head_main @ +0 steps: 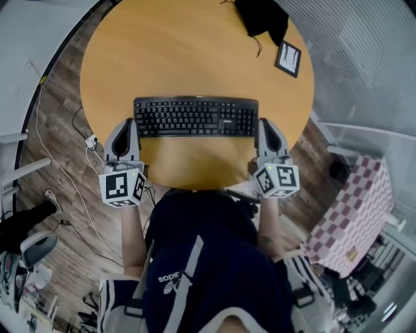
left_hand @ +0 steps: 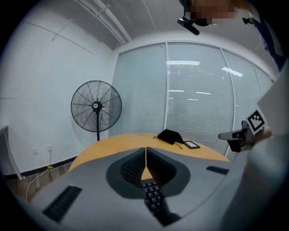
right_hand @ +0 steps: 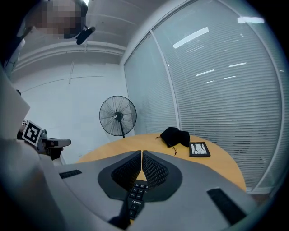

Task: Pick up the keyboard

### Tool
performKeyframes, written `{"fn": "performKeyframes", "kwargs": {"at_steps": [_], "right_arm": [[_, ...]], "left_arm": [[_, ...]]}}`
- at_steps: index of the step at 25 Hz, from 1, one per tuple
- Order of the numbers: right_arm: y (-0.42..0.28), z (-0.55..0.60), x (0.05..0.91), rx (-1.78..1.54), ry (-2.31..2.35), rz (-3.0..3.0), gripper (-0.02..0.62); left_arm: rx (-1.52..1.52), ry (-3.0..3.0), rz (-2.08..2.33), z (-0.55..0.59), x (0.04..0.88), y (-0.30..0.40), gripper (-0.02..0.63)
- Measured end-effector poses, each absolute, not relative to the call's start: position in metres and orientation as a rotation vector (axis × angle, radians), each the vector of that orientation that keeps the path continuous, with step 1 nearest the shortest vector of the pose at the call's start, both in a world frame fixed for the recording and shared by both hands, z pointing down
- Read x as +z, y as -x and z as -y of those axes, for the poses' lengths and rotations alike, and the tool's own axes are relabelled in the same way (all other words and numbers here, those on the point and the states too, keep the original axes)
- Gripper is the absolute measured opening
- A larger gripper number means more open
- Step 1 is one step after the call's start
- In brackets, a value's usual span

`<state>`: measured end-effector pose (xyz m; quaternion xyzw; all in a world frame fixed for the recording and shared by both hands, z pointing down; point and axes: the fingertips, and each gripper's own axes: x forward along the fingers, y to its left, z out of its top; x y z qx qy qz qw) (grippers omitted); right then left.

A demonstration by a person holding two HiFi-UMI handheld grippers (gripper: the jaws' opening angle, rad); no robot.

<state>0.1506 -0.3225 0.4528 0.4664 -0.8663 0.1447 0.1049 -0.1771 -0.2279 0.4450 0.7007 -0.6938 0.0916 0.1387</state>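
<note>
A black keyboard (head_main: pixel 195 117) lies flat across the middle of the round wooden table (head_main: pixel 195 52). My left gripper (head_main: pixel 128 123) sits just off the keyboard's left end, jaws shut and empty. My right gripper (head_main: pixel 266 123) sits just off the right end, also shut with nothing held. In the left gripper view the closed fingertips meet in a line (left_hand: pixel 145 150), and some keyboard keys (left_hand: pixel 153 198) show below them. The right gripper view shows the same: tips together (right_hand: pixel 141 153), with the keyboard's end (right_hand: pixel 135 196) underneath.
A black pouch (head_main: pixel 260 16) and a small framed picture (head_main: pixel 288 58) lie at the table's far side. A standing fan (left_hand: pixel 96 107) is beyond the table. Cables run over the wooden floor (head_main: pixel 58 162) at left; a checked cloth (head_main: pixel 354 214) hangs at right.
</note>
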Motion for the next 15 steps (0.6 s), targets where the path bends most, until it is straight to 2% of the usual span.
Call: {"fn": "performKeyframes", "kwargs": {"at_steps": [3,6,8,15], "right_arm": [[-0.157,0.332,0.468,0.512,-1.362,2.523,0.009],[-0.166,0.347,0.484,0.637,-1.378,2.495,0.017],[-0.17,0.357,0.495,0.68,-1.368,2.471,0.095],[-0.171,0.382,0.541,0.776,-1.341,2.37,0.129]], "left_arm": [[0.24,-1.969,1.946,0.236,0.461,0.185,0.009],[0.218,-1.908,1.905,0.245,0.477,0.195,0.06],[0.219,-1.869,1.868,0.252,0.493,0.2,0.084],[0.28,-1.679,1.723,0.27,0.573,0.221,0.166]]}}
